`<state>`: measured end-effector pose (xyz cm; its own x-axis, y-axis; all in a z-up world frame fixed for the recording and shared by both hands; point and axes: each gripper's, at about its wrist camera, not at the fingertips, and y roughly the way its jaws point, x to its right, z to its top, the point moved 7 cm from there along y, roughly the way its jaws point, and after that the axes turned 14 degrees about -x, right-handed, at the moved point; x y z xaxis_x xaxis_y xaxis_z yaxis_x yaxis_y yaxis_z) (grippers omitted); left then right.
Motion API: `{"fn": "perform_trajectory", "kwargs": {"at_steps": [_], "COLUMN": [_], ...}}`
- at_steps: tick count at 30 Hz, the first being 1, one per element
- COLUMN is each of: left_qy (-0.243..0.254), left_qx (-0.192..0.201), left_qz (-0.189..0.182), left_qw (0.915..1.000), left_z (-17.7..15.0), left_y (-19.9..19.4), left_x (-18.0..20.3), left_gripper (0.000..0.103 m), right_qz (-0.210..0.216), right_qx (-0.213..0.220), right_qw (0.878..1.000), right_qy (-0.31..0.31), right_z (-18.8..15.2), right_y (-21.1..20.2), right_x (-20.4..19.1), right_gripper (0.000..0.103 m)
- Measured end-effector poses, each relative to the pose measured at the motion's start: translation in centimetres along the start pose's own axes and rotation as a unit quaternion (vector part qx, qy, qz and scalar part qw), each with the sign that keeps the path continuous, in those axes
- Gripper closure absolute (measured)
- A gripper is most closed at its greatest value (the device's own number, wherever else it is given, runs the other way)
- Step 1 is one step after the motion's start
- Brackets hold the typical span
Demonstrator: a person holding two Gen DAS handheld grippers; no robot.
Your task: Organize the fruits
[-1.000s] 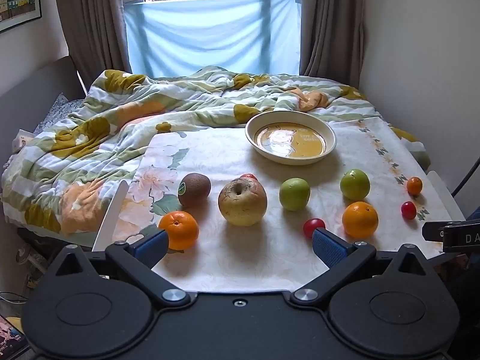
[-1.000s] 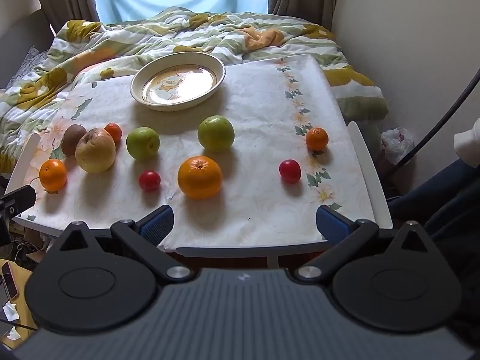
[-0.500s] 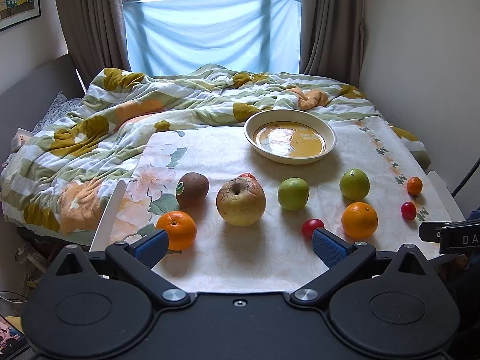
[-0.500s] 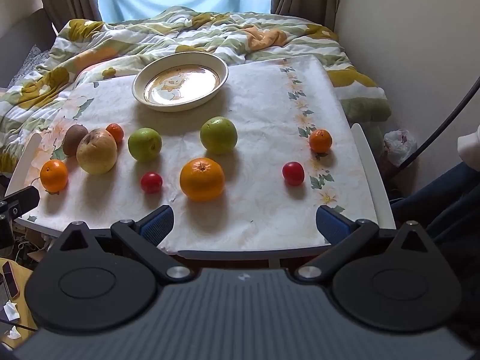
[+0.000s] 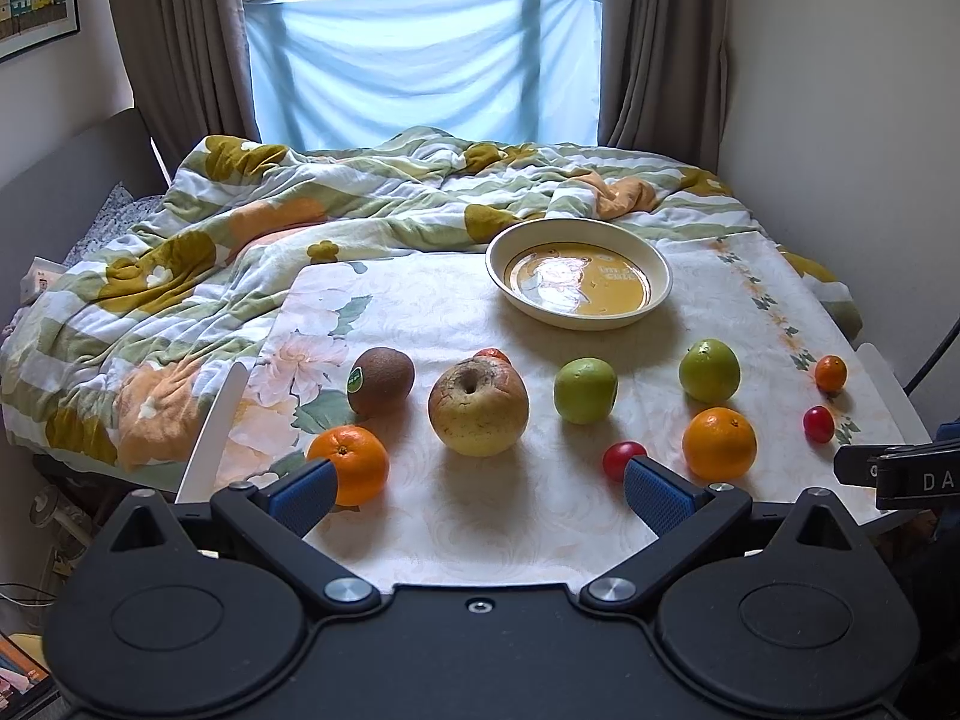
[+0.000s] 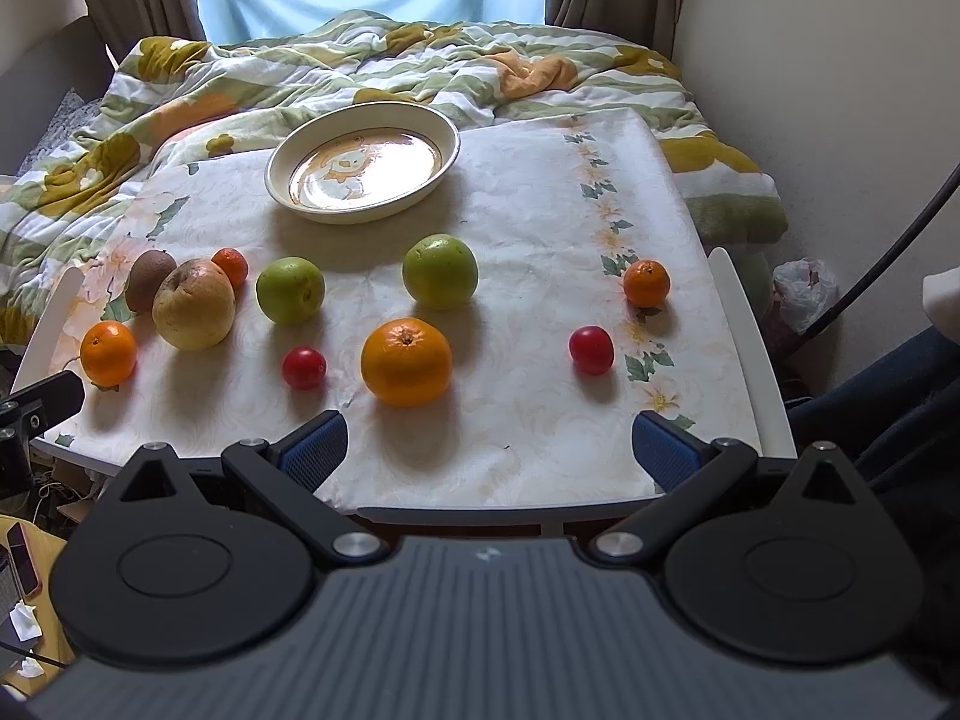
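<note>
Both tongs hover spread wide and empty at the near edge of the tabletop [image 6: 540, 480]: the left tongs [image 5: 477, 489] at about 7 o'clock, the right tongs [image 6: 486, 450] at 6. Nearest lie two oranges, one large [image 6: 406, 362], one smaller [image 6: 108, 353], and two cherry tomatoes [image 6: 304, 367] [image 6: 591, 350]. Beyond them sit a big blemished apple [image 6: 194, 303], two green apples [image 6: 290, 290] [image 6: 440, 270], one kiwi [image 6: 150, 281] and two small tangerines [image 6: 231, 267] [image 6: 646, 282]. Farthest, toward 12 o'clock, the bowl [image 6: 450, 138] waits empty. The oranges and apples look firm and fairly heavy, best squeezed across the widest middle; the smooth tomatoes seem soft and prone to roll, so a light, centred pinch would suit them.
</note>
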<state>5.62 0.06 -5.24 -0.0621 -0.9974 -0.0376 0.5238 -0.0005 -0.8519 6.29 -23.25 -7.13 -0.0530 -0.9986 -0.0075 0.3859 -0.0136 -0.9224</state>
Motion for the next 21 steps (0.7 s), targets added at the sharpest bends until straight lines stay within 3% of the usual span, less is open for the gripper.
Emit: {"fn": "perform_trajectory", "kwargs": {"at_steps": [21], "left_qy": [0.000], "left_qx": [-0.001], "left_qz": [0.000], "left_qw": [1.0000], "left_z": [0.11], "left_y": [0.12], "left_x": [0.02], "left_gripper": [0.000], "right_qz": [0.001], "right_qx": [-0.002], "right_qw": [1.000], "right_qy": [-0.001], "right_z": [0.28], "right_y": [0.32], "right_x": [-0.15], "right_gripper": [0.000]}}
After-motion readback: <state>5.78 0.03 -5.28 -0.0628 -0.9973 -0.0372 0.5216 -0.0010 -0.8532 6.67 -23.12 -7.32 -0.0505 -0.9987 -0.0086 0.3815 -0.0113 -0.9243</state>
